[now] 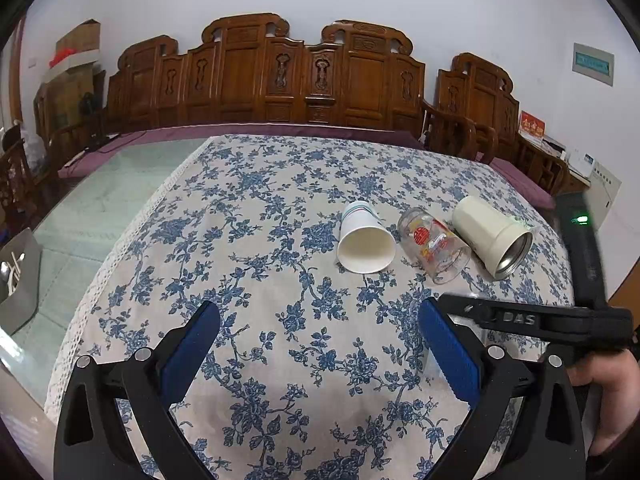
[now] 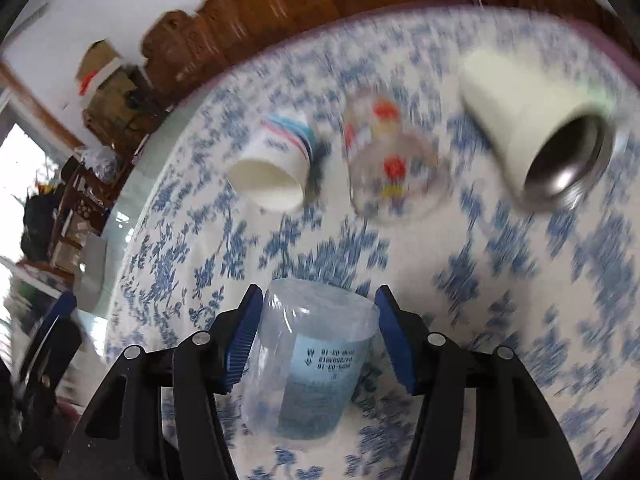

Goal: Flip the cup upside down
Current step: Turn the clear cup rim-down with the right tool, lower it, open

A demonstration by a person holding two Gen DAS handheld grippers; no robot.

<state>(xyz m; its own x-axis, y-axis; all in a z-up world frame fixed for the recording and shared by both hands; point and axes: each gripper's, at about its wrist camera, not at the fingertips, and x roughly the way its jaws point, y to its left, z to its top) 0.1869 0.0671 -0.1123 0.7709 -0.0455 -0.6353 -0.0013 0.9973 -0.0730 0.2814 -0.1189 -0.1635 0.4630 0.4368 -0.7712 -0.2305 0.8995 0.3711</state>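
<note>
**On the floral counter: four cups, two grippers**

Between the blue fingers (image 2: 244,344) of the right gripper (image 2: 318,340): one clear plastic cup (image 2: 312,364) with a printed label, tilted, the pads closed against its two sides. It hangs just above the counter (image 2: 520,300), nearer the camera than the paper cup.

Paper cup (image 1: 365,238): white with coloured stripes, lying on its side, mouth toward the camera.

Glass cup (image 1: 434,244): clear with red and yellow print, lying on its side just right of the paper cup.

Cream tumbler (image 1: 492,234): metal-lined, lying on its side, right of the glass cup.

Left gripper (image 1: 320,356): fingers spread wide, holding nothing, well short of the paper cup.

Blue-flowered tablecloth (image 1: 280,208): covers the counter under all cups.
</note>
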